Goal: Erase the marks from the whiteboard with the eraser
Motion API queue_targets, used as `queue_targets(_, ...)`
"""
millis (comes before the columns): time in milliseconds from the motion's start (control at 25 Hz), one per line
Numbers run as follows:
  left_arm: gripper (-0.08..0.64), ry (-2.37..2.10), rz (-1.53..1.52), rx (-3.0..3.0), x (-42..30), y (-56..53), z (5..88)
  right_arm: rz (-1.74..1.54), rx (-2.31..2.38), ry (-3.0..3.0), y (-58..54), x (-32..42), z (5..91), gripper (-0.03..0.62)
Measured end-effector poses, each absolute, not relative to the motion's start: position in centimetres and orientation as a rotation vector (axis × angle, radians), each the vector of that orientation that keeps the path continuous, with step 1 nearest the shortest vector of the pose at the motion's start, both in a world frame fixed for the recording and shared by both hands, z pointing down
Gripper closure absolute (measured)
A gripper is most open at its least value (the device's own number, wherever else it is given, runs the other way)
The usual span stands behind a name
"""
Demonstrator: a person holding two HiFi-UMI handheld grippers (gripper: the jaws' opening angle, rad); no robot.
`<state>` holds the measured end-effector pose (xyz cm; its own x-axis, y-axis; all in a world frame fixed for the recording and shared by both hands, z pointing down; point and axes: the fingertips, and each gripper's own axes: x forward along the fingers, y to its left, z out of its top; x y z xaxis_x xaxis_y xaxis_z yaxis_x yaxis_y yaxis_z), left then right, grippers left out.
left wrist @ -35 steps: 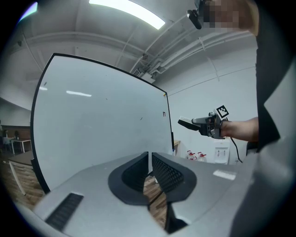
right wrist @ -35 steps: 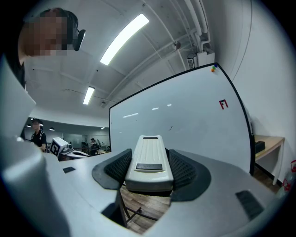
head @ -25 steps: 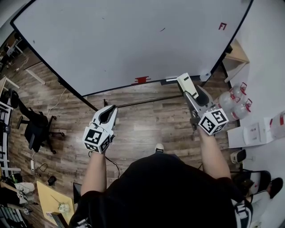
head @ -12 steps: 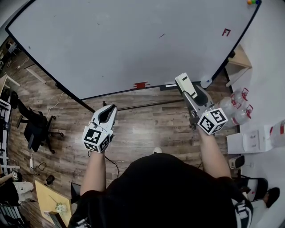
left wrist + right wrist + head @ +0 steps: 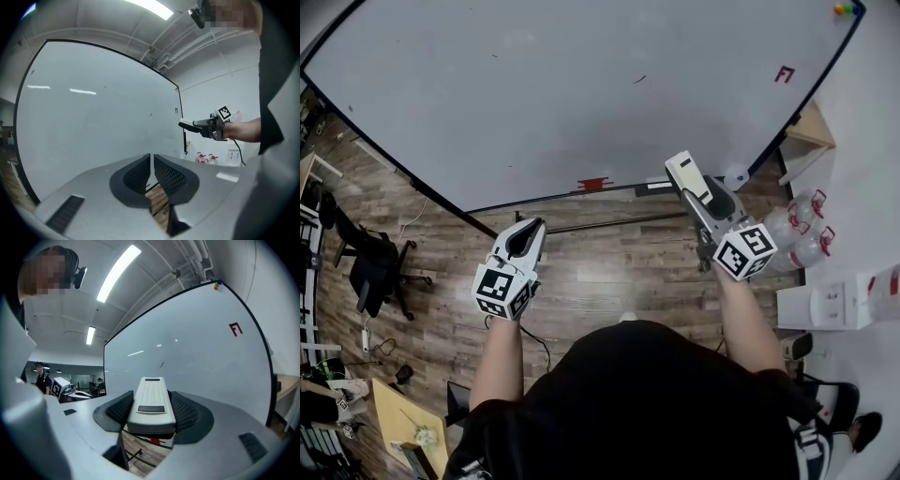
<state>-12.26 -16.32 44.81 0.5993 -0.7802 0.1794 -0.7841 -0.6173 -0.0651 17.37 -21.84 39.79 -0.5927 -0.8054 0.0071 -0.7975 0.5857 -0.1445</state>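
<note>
The right tool (image 5: 701,199) is clenched on the eraser (image 5: 684,174), its jaws pressed against the two long sides of the white body, whose front end sticks out past the fingertips. In the right gripper view the eraser (image 5: 150,404) points at the whiteboard (image 5: 197,362) and is held in front of it, apart from it. The left tool (image 5: 525,240) is empty, its jaws drawn together with only a thin slit between them, and it hangs over the wooden floor (image 5: 609,267) below the board's lower edge. On the whiteboard (image 5: 534,94) a red mark (image 5: 784,74) sits near the right edge and a short black stroke (image 5: 639,79) lies nearer the middle. Water bottles (image 5: 802,230) stand on the floor just right of the right tool.
</note>
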Motion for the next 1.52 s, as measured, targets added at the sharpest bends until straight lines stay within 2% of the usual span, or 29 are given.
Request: queue_targets(1520, 0.545, -1.423, 0.300, 2.749, -9.6, -18.7, 44.5, -0.241, -1.302, 2.805, -25.5, 19.3, 40.4, 0.342)
